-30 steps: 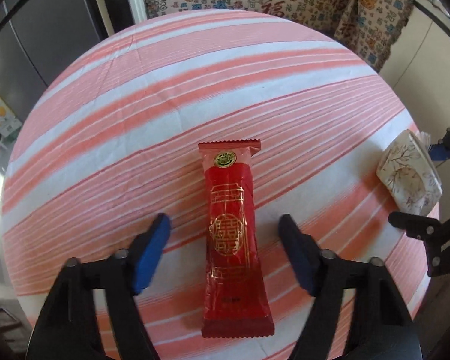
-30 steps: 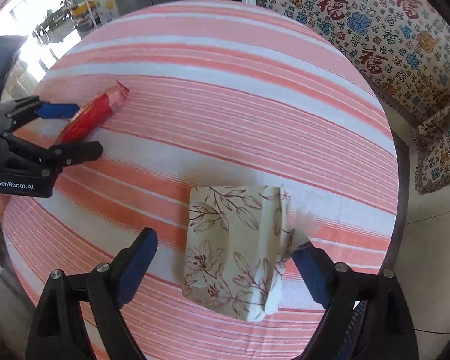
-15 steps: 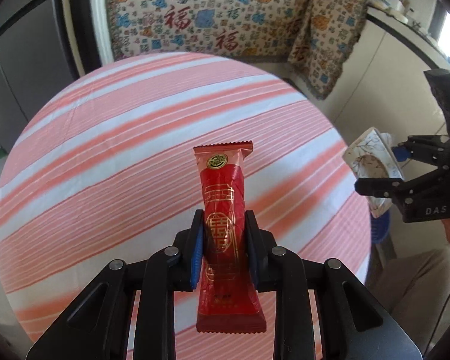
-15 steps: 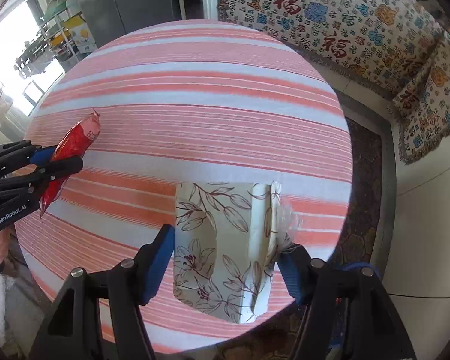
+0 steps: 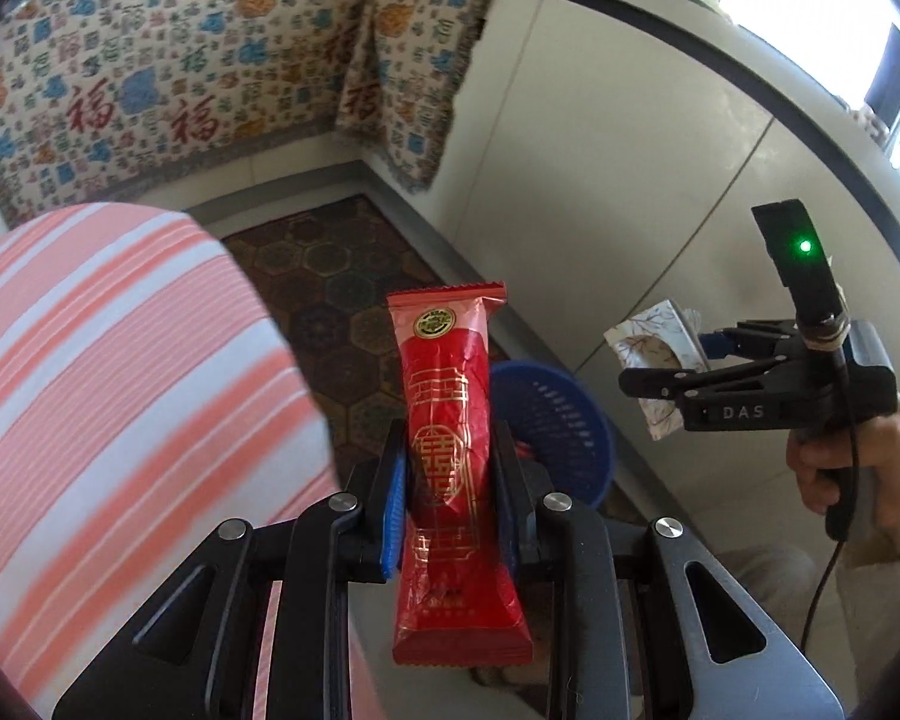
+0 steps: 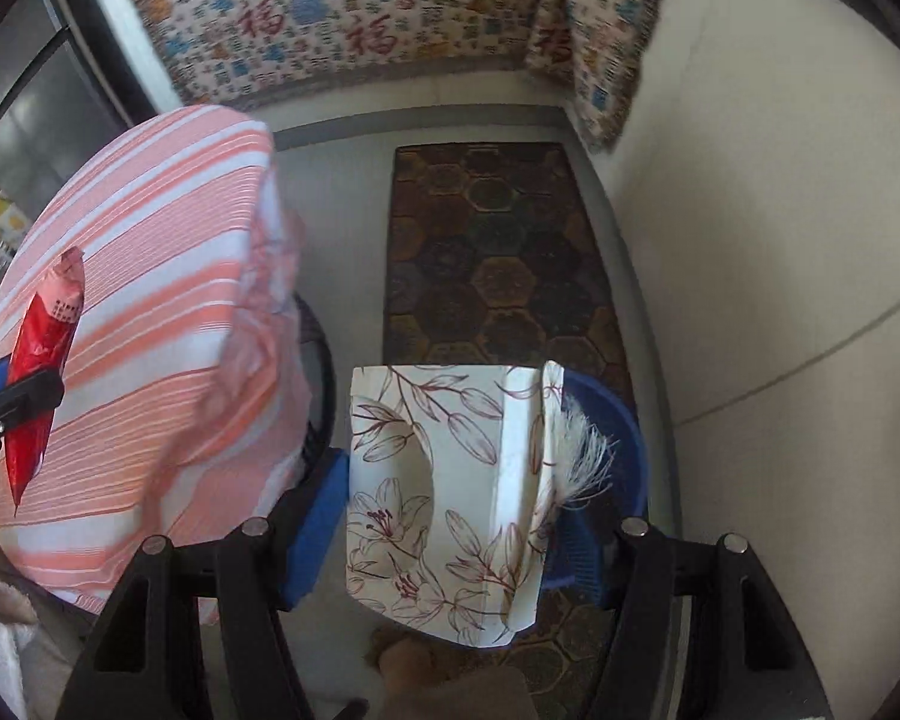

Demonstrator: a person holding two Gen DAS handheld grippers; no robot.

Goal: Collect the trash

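Two pieces of trash show, one in each gripper. The left gripper point(image 5: 450, 480) is clamped on one red snack wrapper point(image 5: 450, 456), which stands upright in the centre of the left wrist view, its blue pads pressed against the wrapper's middle. The right gripper point(image 6: 450, 516) grips one floral tissue pack point(image 6: 444, 504) at the lower centre of the right wrist view, blue pads against both of its sides; a tuft of white tissue sticks out at the pack's right edge.

One blue basket point(image 5: 552, 420) sits on the floor. In the left wrist view it lies just behind and to the right of the wrapper, partly hidden by it. In the right wrist view only its rim point(image 6: 618, 414) shows, to the right of the tissue pack, which covers most of it.

One round table with a pink and white striped cloth point(image 5: 120, 408) fills the left side of both views. One dark patterned floor mat point(image 6: 492, 264) lies beyond the basket, running up the middle of the right wrist view. A patterned cloth with red characters point(image 5: 150, 72) drapes across the top of both views. A person's hand point(image 5: 840, 462) holds the right gripper's handle at the right edge of the left wrist view.
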